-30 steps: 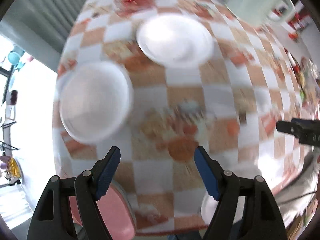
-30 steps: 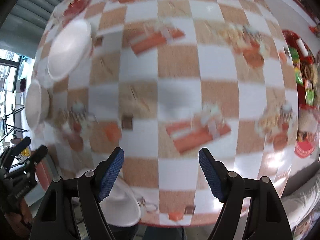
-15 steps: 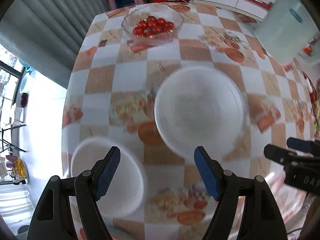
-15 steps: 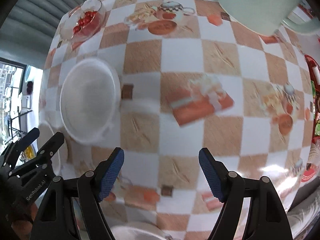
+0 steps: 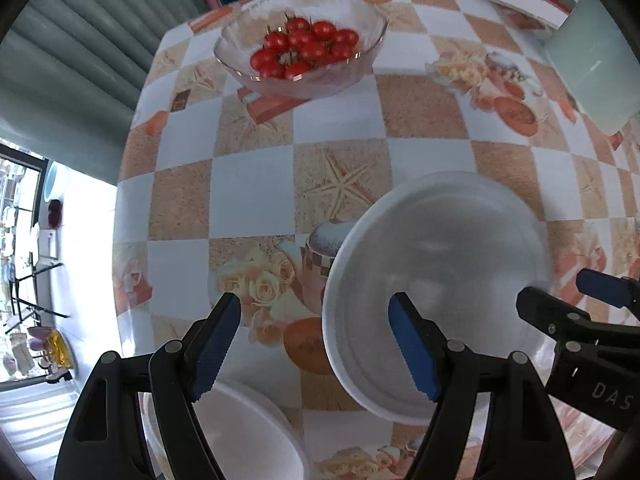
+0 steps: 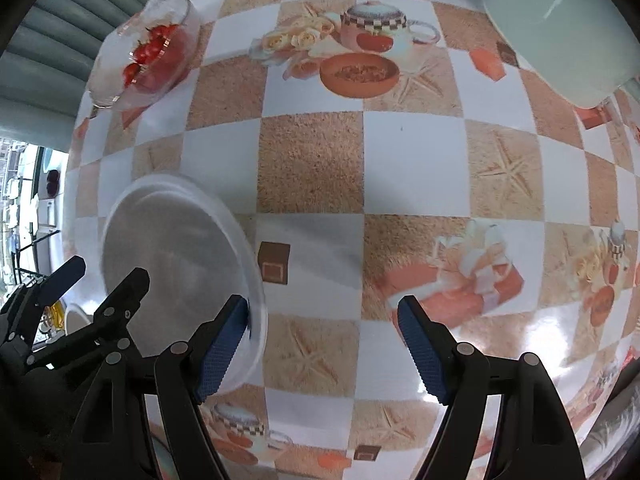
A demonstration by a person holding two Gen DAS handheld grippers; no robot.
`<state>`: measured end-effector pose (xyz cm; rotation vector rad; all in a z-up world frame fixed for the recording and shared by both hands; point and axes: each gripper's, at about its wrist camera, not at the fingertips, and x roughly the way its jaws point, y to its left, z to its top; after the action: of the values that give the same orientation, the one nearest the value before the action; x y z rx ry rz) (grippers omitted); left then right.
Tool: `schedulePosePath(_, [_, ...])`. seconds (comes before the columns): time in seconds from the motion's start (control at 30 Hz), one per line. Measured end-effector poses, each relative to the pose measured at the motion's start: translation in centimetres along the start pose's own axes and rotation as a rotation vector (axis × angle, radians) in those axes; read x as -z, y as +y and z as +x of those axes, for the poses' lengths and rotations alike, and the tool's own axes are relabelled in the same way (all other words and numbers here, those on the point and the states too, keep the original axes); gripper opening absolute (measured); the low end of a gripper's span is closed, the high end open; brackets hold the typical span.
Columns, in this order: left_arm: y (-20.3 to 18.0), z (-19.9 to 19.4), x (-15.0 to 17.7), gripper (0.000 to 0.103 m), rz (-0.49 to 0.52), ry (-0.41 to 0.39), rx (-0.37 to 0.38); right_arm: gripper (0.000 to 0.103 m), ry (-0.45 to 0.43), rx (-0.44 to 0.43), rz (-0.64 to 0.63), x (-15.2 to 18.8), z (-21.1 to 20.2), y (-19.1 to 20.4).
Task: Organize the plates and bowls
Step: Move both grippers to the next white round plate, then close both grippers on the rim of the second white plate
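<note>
A white plate [image 5: 440, 280] lies flat on the checked tablecloth; my left gripper [image 5: 316, 346] hangs open above its left rim, one blue pad over the plate, the other over the cloth. A white bowl [image 5: 248, 436] sits at the table's near left corner, partly hidden behind the left fingers. In the right wrist view the same plate [image 6: 176, 256] lies at the left, and my right gripper [image 6: 322, 350] stands open over its right rim, nothing pressed between the pads. Each gripper shows in the other's view at the plate's far side.
A glass bowl of cherry tomatoes [image 5: 300, 52] stands at the far left of the table. A pale green mug [image 6: 560, 28] stands at the far right. The table's left edge [image 5: 120, 240] drops to the floor by a window.
Both grippers have travelled across the table toward the far side and sunk a little; the plate has slid from mid-frame down to between them. Both stay open.
</note>
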<state>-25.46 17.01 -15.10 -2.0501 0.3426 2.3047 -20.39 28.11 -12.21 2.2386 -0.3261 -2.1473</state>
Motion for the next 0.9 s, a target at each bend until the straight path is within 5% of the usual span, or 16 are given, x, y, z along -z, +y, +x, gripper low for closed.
schedulePosePath(0.33, [0.1,2.4,-0.1,0.079,0.005,0.059,0.027,0.076,0.001,0.011,-0.021,-0.4,2.1,1.3])
schedulePosePath(0.43, [0.0,2.7,0.2,0.071,0.002,0.066,0.063,0.058,-0.008,-0.027,-0.052,-0.3,2.0,2.2])
schedulePosePath(0.5, [-0.4,2.6,0.2,0.056,0.013,0.064,0.082,0.037,0.005,-0.061,-0.066,0.2,2.0,2.5])
schedulePosePath(0.6, [-1.4,2.5,0.3,0.039,0.037,0.075,0.114,0.019,0.029,-0.086,-0.067,1.0,2.4,3.0])
schedulePosePath(0.9, [-4.4,1.9,4.1,0.039,0.082,0.096,0.141,0.018,0.079,-0.061,-0.082,5.5,2.8,1.8])
